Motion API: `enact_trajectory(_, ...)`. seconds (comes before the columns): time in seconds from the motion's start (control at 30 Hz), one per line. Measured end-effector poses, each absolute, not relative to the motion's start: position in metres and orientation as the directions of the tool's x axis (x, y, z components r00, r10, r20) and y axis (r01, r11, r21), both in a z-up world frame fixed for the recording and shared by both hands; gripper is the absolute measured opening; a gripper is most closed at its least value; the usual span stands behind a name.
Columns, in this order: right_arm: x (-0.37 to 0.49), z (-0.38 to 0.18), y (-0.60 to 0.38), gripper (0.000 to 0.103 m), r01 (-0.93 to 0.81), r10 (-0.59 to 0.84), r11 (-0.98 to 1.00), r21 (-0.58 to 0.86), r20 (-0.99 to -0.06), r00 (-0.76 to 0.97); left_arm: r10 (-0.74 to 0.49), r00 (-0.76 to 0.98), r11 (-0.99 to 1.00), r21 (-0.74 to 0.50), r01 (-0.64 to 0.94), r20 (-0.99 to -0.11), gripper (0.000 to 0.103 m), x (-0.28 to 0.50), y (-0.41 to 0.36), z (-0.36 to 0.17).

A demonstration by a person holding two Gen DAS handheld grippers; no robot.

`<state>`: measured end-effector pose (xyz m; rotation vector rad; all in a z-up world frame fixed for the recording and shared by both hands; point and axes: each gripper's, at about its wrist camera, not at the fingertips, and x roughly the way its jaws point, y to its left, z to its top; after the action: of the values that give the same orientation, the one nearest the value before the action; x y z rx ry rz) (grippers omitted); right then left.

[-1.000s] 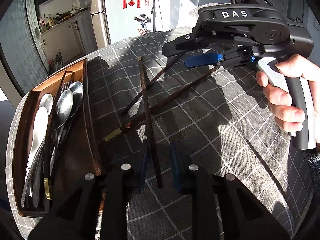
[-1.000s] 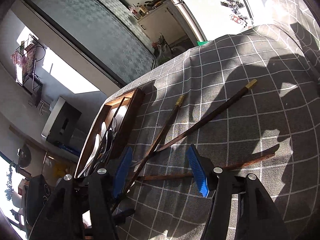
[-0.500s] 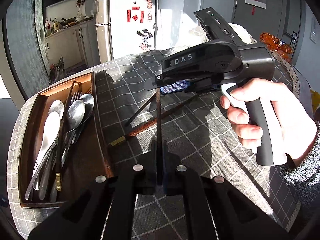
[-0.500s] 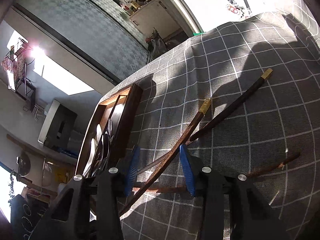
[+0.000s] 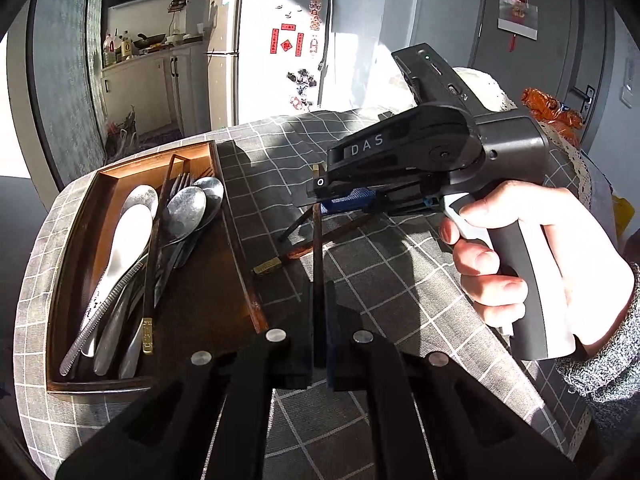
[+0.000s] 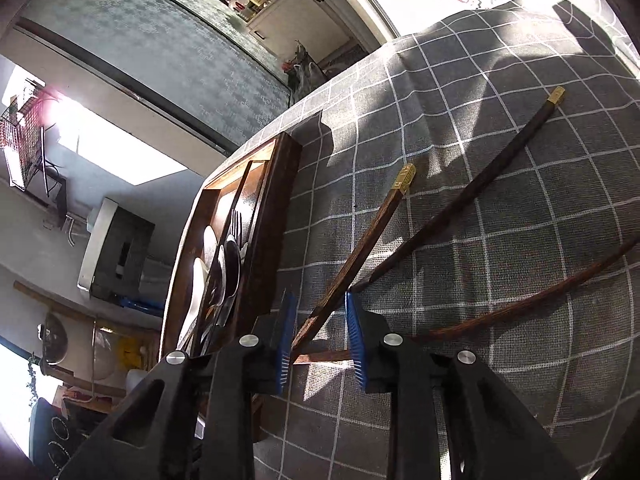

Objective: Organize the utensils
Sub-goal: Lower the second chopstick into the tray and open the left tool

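A dark wooden chopstick is clamped in the left tool; the right tool is spread over gold-capped chopsticks on the checked tabletop, near a fridge.

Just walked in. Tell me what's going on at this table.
A person is sorting utensils with two handheld grippers. The left gripper is shut on a dark chopstick, holding it beside the wooden tray that already holds spoons, forks and one chopstick. The right gripper has its jaws open around a gold-tipped chopstick on the checked tablecloth. Two more chopsticks lie there.
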<state>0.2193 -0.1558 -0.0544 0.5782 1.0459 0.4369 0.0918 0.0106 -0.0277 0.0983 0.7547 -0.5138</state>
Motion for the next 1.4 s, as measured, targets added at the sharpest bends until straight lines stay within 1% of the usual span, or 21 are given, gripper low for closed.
enact_trajectory(0.03, 0.219, -0.051, -0.154, 0.020, -0.076, 0.589, 0.774, 0.628, -0.672, 0.448, -0.410, 0.615, 0.872, -0.092, 0.481, -0.674, 0.006, 0.089, 0.013, -0.026)
enact_trajectory(0.17, 0.219, -0.032, -0.135, 0.019, -0.137, 0.594, 0.780, 0.610, -0.654, 0.468, -0.393, 0.634, 0.882, -0.078, 0.464, -0.666, 0.006, 0.087, 0.026, -0.020)
enact_trajectory(0.3, 0.229, -0.019, -0.103, 0.016, -0.204, 0.615, 0.777, 0.596, -0.650, 0.447, -0.357, 0.647, 0.904, -0.074, 0.422, -0.673, 0.006, 0.086, 0.043, -0.021)
enact_trajectory(0.43, 0.240, -0.018, -0.067, 0.016, -0.263, 0.618, 0.783, 0.563, -0.661, 0.426, -0.289, 0.658, 0.933, -0.049, 0.357, -0.695, 0.006, 0.091, 0.062, -0.029)
enact_trajectory(0.5, 0.246, -0.019, -0.054, 0.016, -0.281, 0.635, 0.771, 0.572, -0.655, 0.409, -0.234, 0.678, 0.952, -0.023, 0.306, -0.697, 0.006, 0.095, 0.070, -0.031)
enact_trajectory(0.57, 0.251, -0.022, -0.041, 0.016, -0.300, 0.649, 0.760, 0.576, -0.659, 0.380, -0.200, 0.682, 0.966, -0.025, 0.257, -0.703, 0.006, 0.101, 0.079, -0.034)
enact_trajectory(0.67, 0.252, -0.025, -0.027, 0.016, -0.311, 0.614, 0.790, 0.529, -0.688, 0.388, -0.165, 0.678, 0.979, -0.037, 0.200, -0.716, 0.006, 0.109, 0.089, -0.037)
enact_trajectory(0.77, 0.245, -0.021, -0.029, 0.016, -0.321, 0.628, 0.778, 0.540, -0.672, 0.391, -0.128, 0.676, 0.987, -0.023, 0.162, -0.726, 0.007, 0.115, 0.093, -0.039)
enact_trajectory(0.83, 0.235, -0.011, -0.038, 0.021, -0.349, 0.632, 0.775, 0.527, -0.656, 0.412, -0.121, 0.674, 0.987, -0.017, 0.159, -0.728, 0.006, 0.118, 0.092, -0.040)
enact_trajectory(0.87, 0.230, -0.005, -0.045, 0.033, -0.355, 0.629, 0.777, 0.520, -0.650, 0.427, -0.120, 0.676, 0.987, -0.013, 0.161, -0.727, 0.006, 0.119, 0.092, -0.040)
enact_trajectory(0.9, 0.224, 0.001, -0.055, 0.050, -0.359, 0.630, 0.777, 0.517, -0.638, 0.443, -0.115, 0.677, 0.987, -0.003, 0.163, -0.727, 0.007, 0.119, 0.091, -0.040)
enact_trajectory(0.93, 0.219, 0.006, -0.066, 0.056, -0.364, 0.637, 0.771, 0.522, -0.620, 0.458, -0.109, 0.676, 0.986, 0.008, 0.168, -0.729, 0.010, 0.120, 0.090, -0.041)
enact_trajectory(0.97, 0.215, 0.010, -0.078, 0.061, -0.367, 0.641, 0.767, 0.526, -0.609, 0.467, -0.105, 0.677, 0.984, 0.021, 0.175, -0.728, 0.017, 0.120, 0.088, -0.041)
enact_trajectory(1.0, 0.212, 0.014, -0.093, 0.063, -0.364, 0.641, 0.767, 0.528, -0.602, 0.476, -0.100, 0.687, 0.983, 0.035, 0.179, -0.720, 0.044, 0.119, 0.088, -0.040)
enact_trajectory(1.03, 0.208, 0.016, -0.108, 0.064, -0.356, 0.636, 0.771, 0.528, -0.598, 0.489, -0.098, 0.702, 0.981, 0.050, 0.187, -0.705, 0.061, 0.118, 0.085, -0.039)
enact_trajectory(1.2, 0.198, 0.015, -0.180, 0.065, -0.296, 0.581, 0.807, 0.510, -0.601, 0.548, -0.154, 0.724, 0.963, 0.063, 0.263, -0.672, 0.075, 0.107, 0.070, -0.025)
enact_trajectory(1.33, 0.197, -0.002, -0.236, 0.066, -0.213, 0.574, 0.790, 0.575, -0.572, 0.586, -0.138, 0.744, 0.939, 0.152, 0.308, -0.654, 0.080, 0.104, 0.039, -0.019)
enact_trajectory(1.4, 0.195, -0.011, -0.256, 0.066, -0.194, 0.574, 0.780, 0.595, -0.557, 0.600, -0.185, 0.729, 0.920, 0.144, 0.364, -0.659, 0.080, 0.105, 0.021, -0.019)
